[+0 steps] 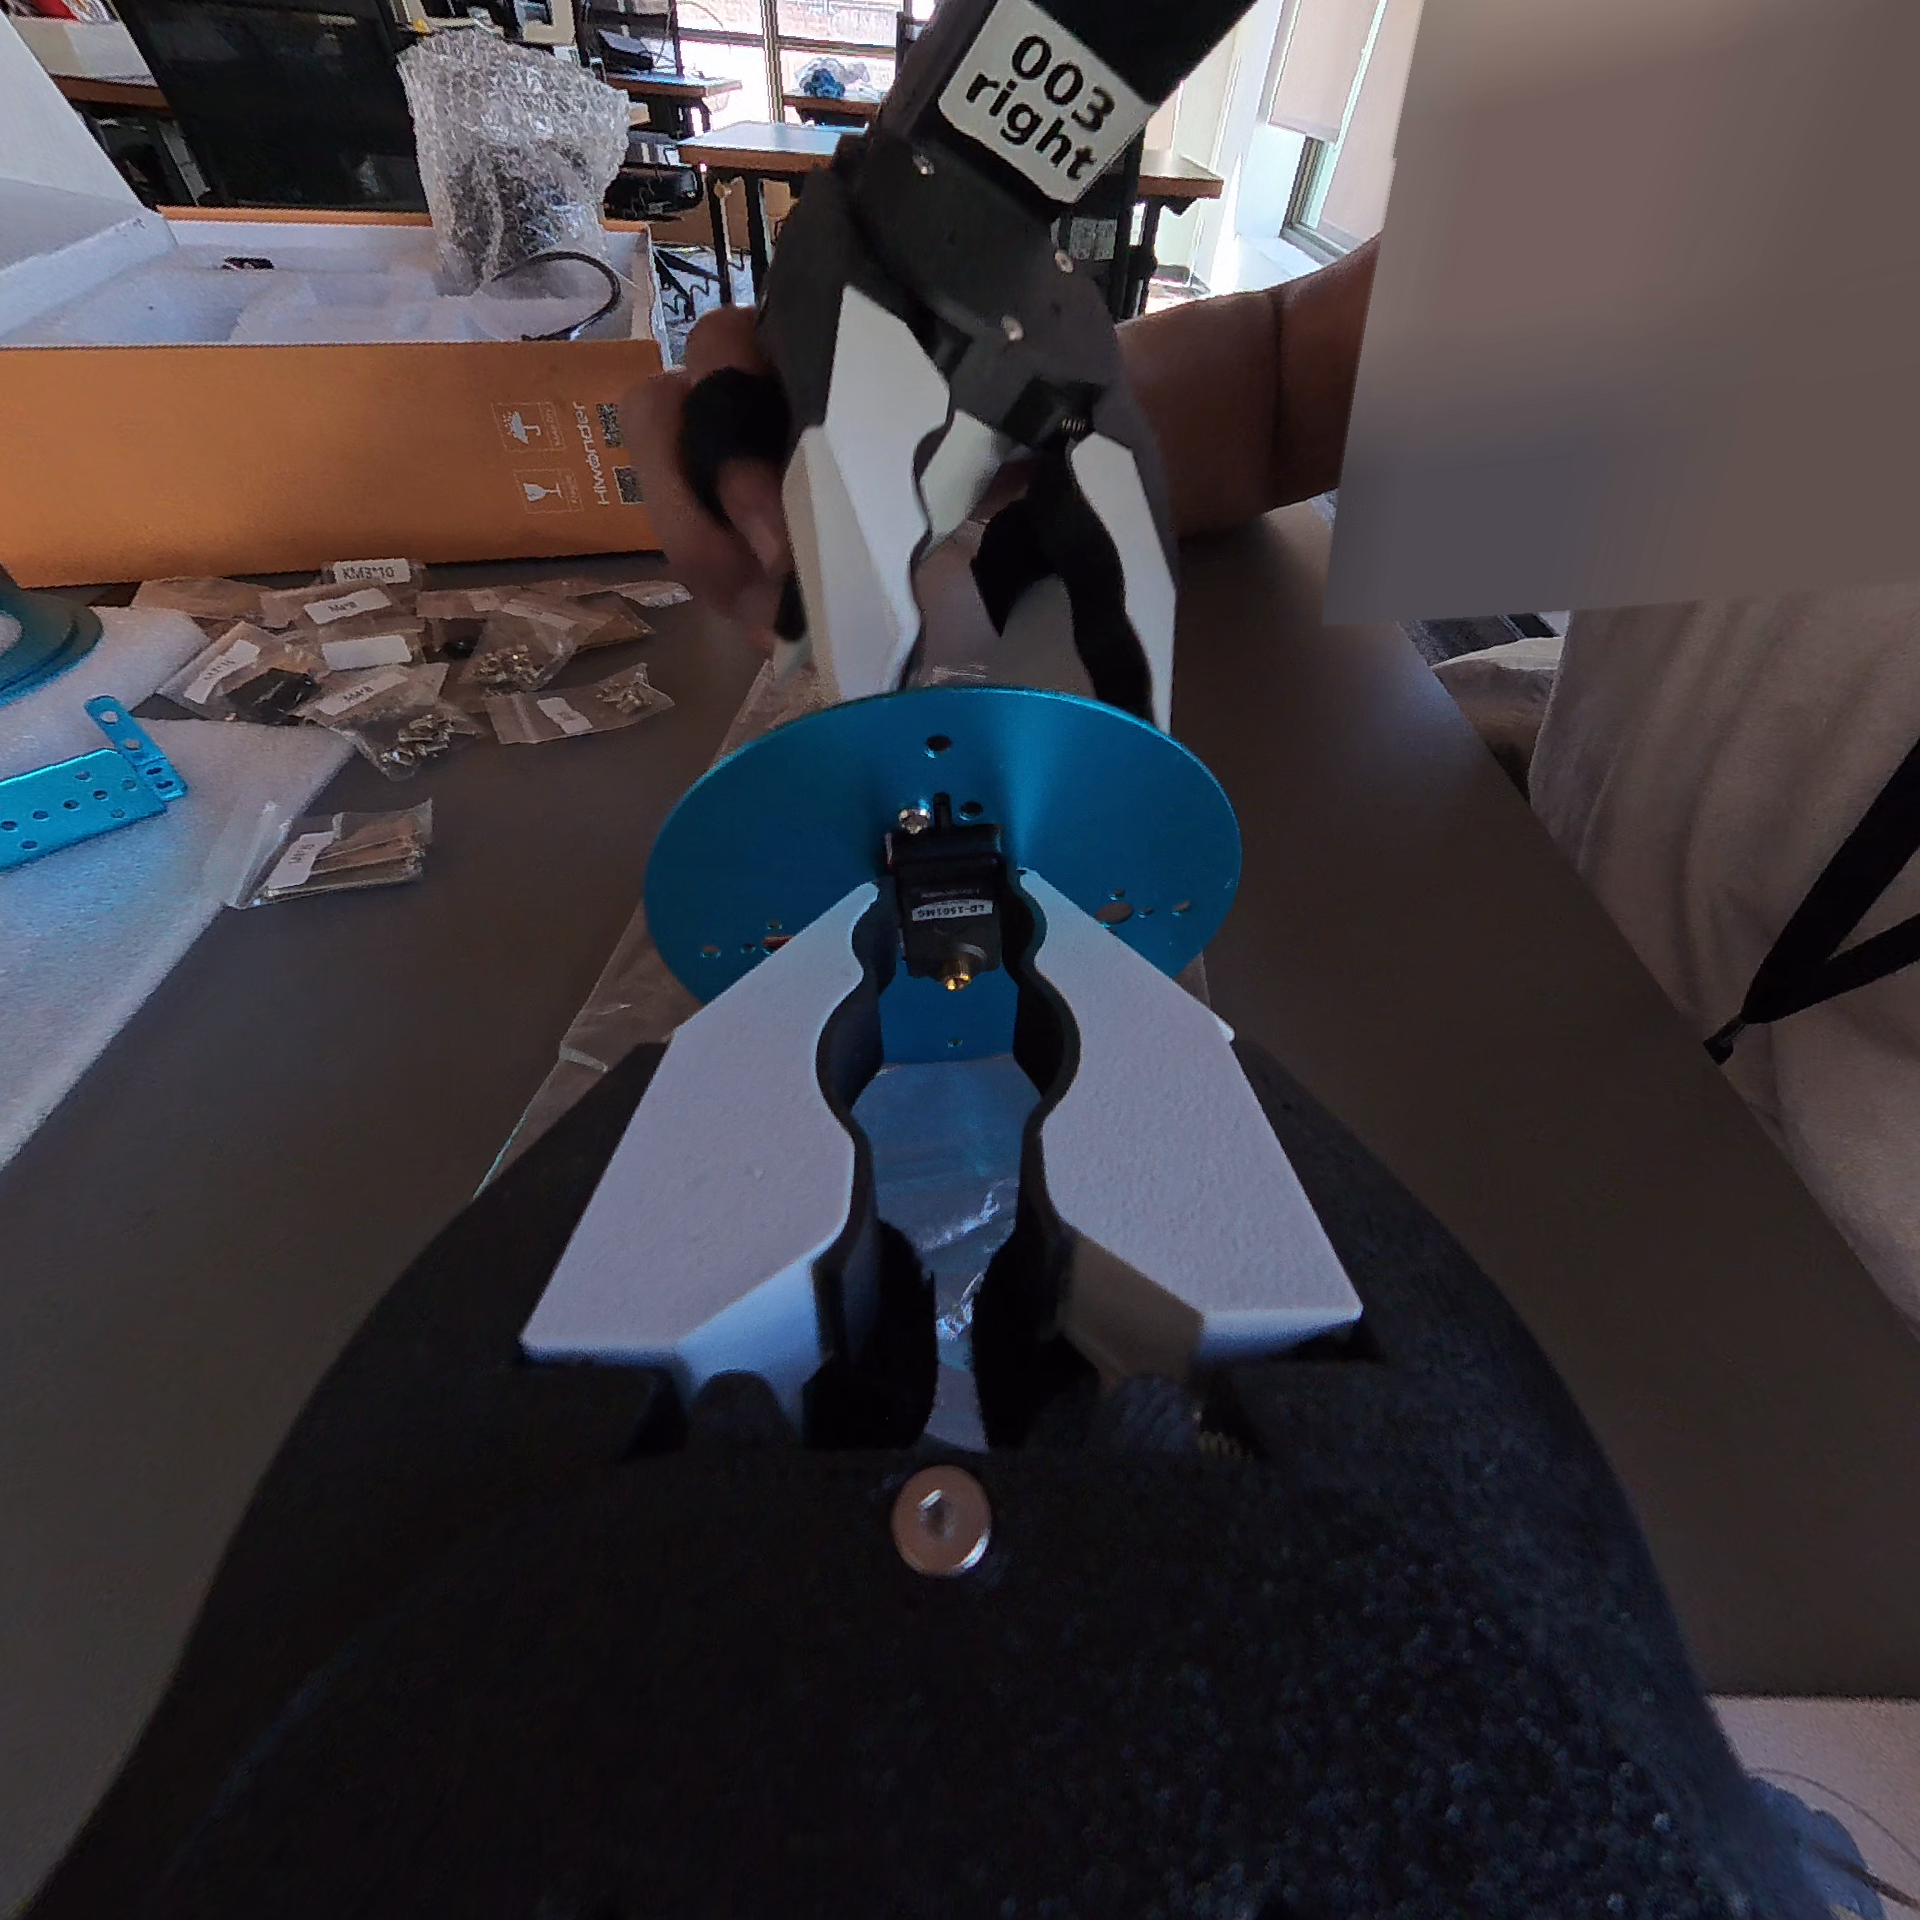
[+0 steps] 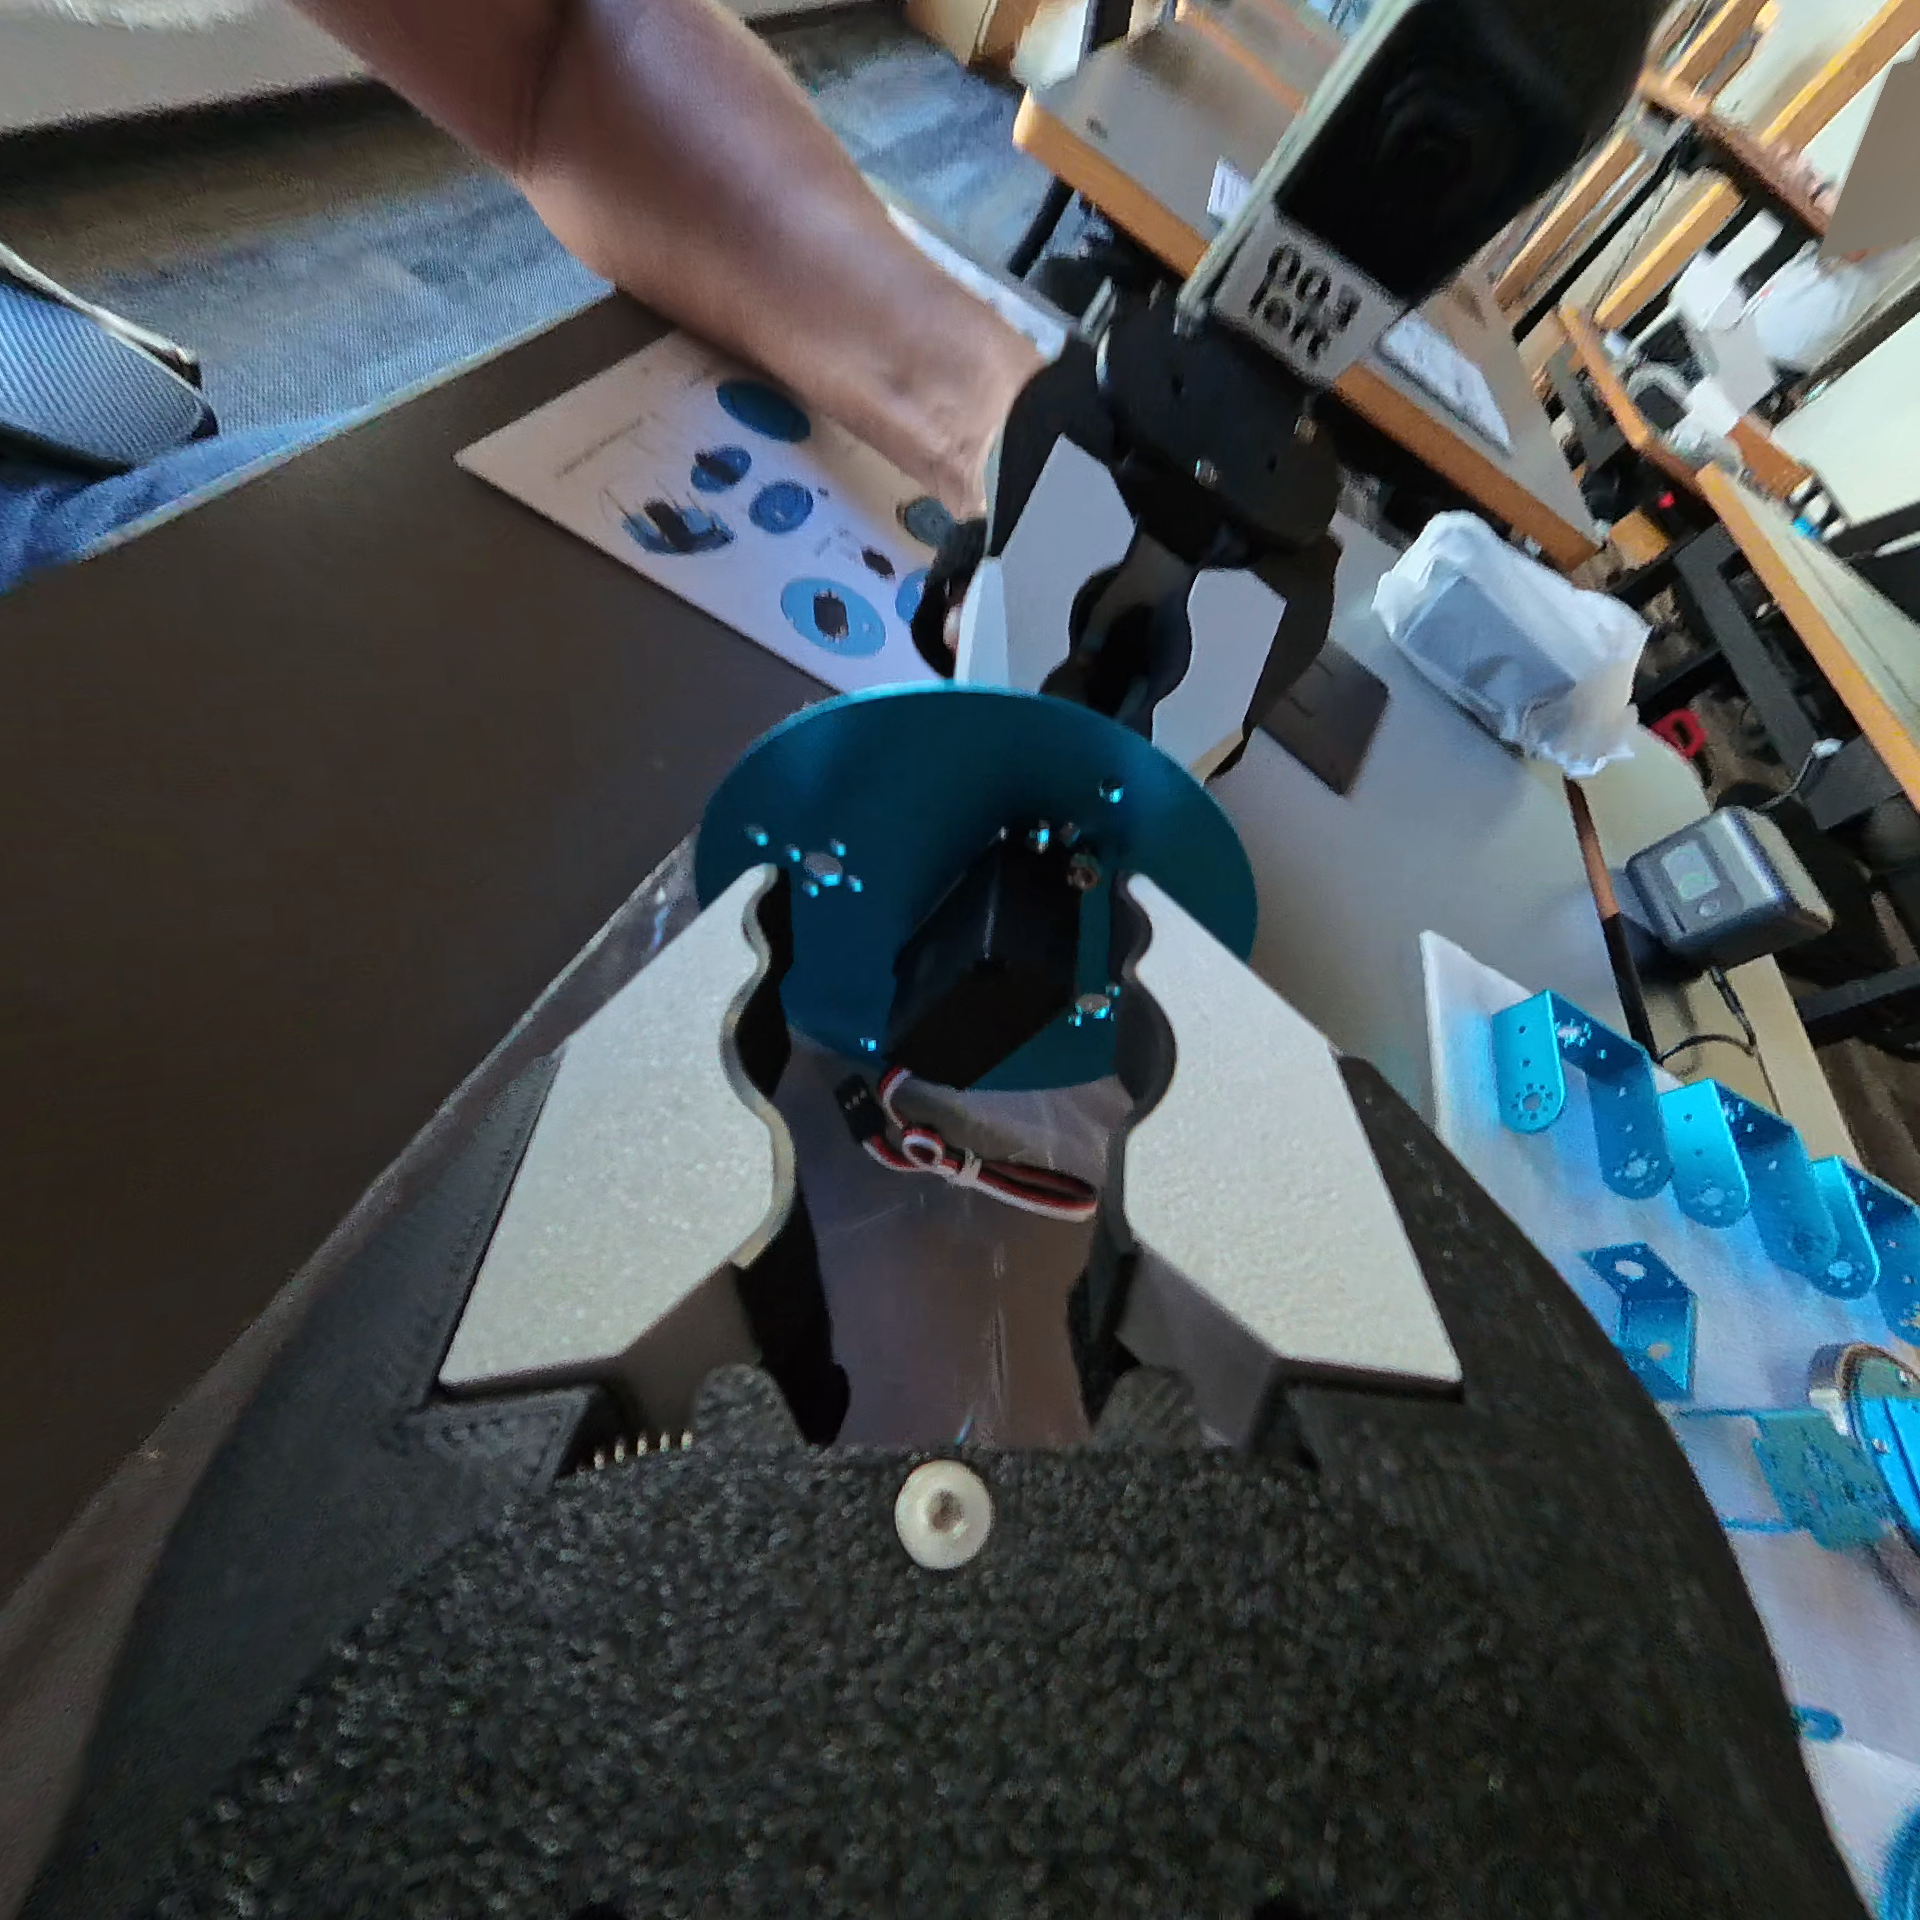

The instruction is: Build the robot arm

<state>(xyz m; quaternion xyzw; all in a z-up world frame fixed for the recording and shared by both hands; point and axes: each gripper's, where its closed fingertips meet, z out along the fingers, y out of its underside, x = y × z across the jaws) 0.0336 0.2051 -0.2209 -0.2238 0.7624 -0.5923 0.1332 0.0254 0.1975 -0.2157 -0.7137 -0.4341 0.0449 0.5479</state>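
Observation:
A blue round metal plate [image 1: 790,831] stands on edge on a clear plastic bag on the dark table, with a black servo [image 1: 948,914] mounted through it. My left gripper [image 1: 948,902] is shut on the servo's front end. In the right wrist view the plate [image 2: 883,790] faces me with the servo body [image 2: 987,977] and its red, white and black wire [image 2: 977,1174]. My right gripper [image 2: 951,885] is open, its fingers either side of the servo body without touching. Each gripper shows beyond the plate in the other's view, the right [image 1: 997,644] and the left [image 2: 1127,665], fingertips hidden.
An orange cardboard box [image 1: 312,447] holding bubble wrap [image 1: 499,135] stands at back left, with small bags of screws [image 1: 416,665] in front. Blue brackets [image 2: 1714,1143] lie on white foam. A printed sheet [image 2: 727,520], a wrapped parcel [image 2: 1507,634] and a person's forearm [image 2: 727,208] show. Less than 4 cm separates the two grippers' tips.

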